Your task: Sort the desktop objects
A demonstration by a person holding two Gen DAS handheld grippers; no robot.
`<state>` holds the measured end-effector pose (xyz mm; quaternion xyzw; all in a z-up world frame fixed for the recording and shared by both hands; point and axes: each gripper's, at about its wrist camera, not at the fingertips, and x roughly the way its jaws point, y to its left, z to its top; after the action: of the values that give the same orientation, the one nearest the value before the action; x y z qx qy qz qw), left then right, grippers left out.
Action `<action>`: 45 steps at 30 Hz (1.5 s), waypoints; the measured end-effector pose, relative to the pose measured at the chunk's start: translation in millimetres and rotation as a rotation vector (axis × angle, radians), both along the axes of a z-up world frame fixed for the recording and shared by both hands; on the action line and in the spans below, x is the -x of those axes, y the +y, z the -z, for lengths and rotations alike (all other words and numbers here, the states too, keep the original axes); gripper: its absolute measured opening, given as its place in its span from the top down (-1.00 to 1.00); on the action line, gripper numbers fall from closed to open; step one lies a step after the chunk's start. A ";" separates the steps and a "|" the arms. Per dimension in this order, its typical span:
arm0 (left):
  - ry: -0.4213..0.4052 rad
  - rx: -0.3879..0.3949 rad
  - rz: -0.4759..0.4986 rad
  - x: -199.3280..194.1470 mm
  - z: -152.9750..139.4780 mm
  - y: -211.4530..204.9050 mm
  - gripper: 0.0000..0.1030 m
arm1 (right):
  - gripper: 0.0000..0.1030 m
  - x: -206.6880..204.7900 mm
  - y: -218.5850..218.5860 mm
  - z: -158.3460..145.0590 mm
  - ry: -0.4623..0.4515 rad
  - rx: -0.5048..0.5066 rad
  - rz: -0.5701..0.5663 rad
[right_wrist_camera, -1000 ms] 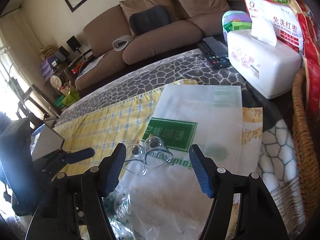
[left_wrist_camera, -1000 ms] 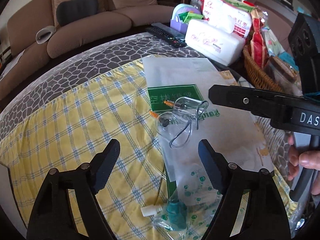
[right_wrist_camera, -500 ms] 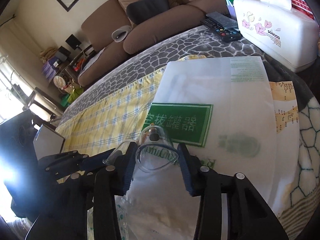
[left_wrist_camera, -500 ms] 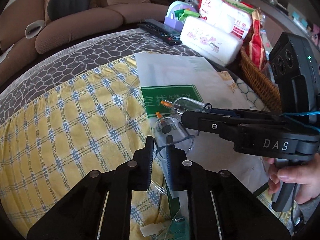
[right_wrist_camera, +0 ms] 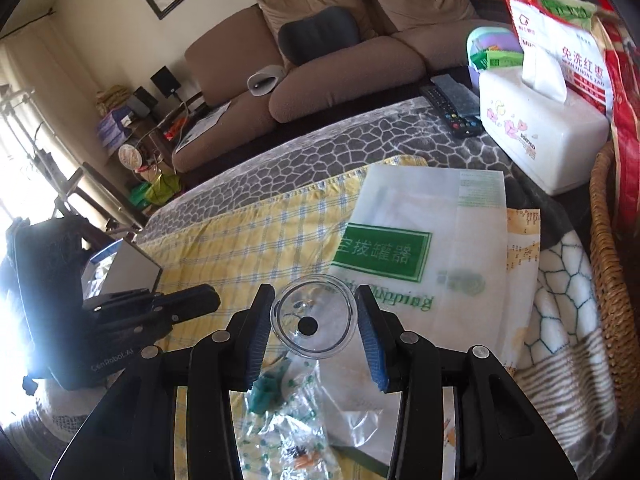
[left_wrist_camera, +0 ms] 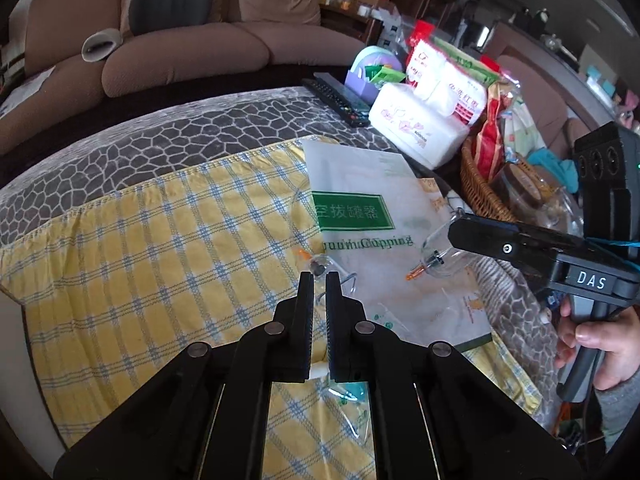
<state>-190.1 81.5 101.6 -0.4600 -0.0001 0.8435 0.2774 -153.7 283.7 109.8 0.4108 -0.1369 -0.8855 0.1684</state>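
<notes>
Cloth (left_wrist_camera: 152, 248) in yellow with blue checks covers the left part of the table, laid over a grey stone-pattern blanket (left_wrist_camera: 168, 136).

1. My left gripper (left_wrist_camera: 319, 280) is clenched: its 2 black fingers stand almost together and pinch the thin rim of a clear glass cup (left_wrist_camera: 320, 266), which has an orange tip on its valve end. In the left wrist view this cup sits at the fingertips, over the edge where the checked cloth meets a white plastic bag (left_wrist_camera: 360, 184) printed with a green label.

2. My right gripper (right_wrist_camera: 316, 320) is grasping a 2nd clear cup (right_wrist_camera: 313, 322). In the right wrist view its blue pads (right_wrist_camera: 370, 340) press both sides of the cup, whose round mouth faces the camera with a dark valve spot in the middle. In the left wrist view the same cup (left_wrist_camera: 436, 256) hangs at the fingertips above the white bag, its orange tip pointing left.

3. My right hand (left_wrist_camera: 600, 344) wraps the gripper handle at the right edge of that view.

4. Farther right stand a white tissue box (right_wrist_camera: 540, 136), 2 remote controls (right_wrist_camera: 452, 108) just beside it, and a wicker basket (right_wrist_camera: 608, 264) with snack packets.
</notes>
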 end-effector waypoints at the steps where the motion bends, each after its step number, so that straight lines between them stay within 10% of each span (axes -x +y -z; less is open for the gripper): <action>1: -0.007 0.005 -0.003 -2.4 -3.8 -5.8 0.88 | 0.18 -6.5 -5.0 -5.0 0.005 -0.017 -0.005; 5: 0.034 0.069 -0.007 -11.7 -3.8 -10.6 0.03 | 0.18 -26.5 -13.8 -12.4 -0.002 -0.042 -0.001; 11: 0.053 0.176 0.038 -4.5 29.1 35.0 -0.62 | 0.18 -40.1 -4.9 6.3 -0.026 0.000 0.017; 18: -0.015 0.215 -0.036 26.7 67.4 86.3 -0.60 | 0.18 -40.1 18.0 27.4 -0.048 0.015 0.032; 20: -0.028 0.224 -0.034 30.0 78.2 89.7 0.16 | 0.18 -38.3 23.2 32.2 -0.053 0.015 0.036; 27: -0.011 0.190 -0.016 16.6 62.9 57.6 0.15 | 0.18 -36.4 20.8 25.0 -0.036 0.016 0.027; 38: -0.043 0.022 -0.071 -32.6 -65.1 -118.2 0.15 | 0.18 -45.4 -84.8 -55.8 0.068 -0.016 -0.112; 45: -0.056 0.047 -0.236 -66.6 -103.2 -270.7 0.15 | 0.18 -43.6 -198.1 -87.7 0.101 -0.010 -0.234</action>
<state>-123.5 -189.2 204.9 -0.4866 -0.0423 0.8568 0.1651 -110.1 85.6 197.4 0.3798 -0.0749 -0.8800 0.2753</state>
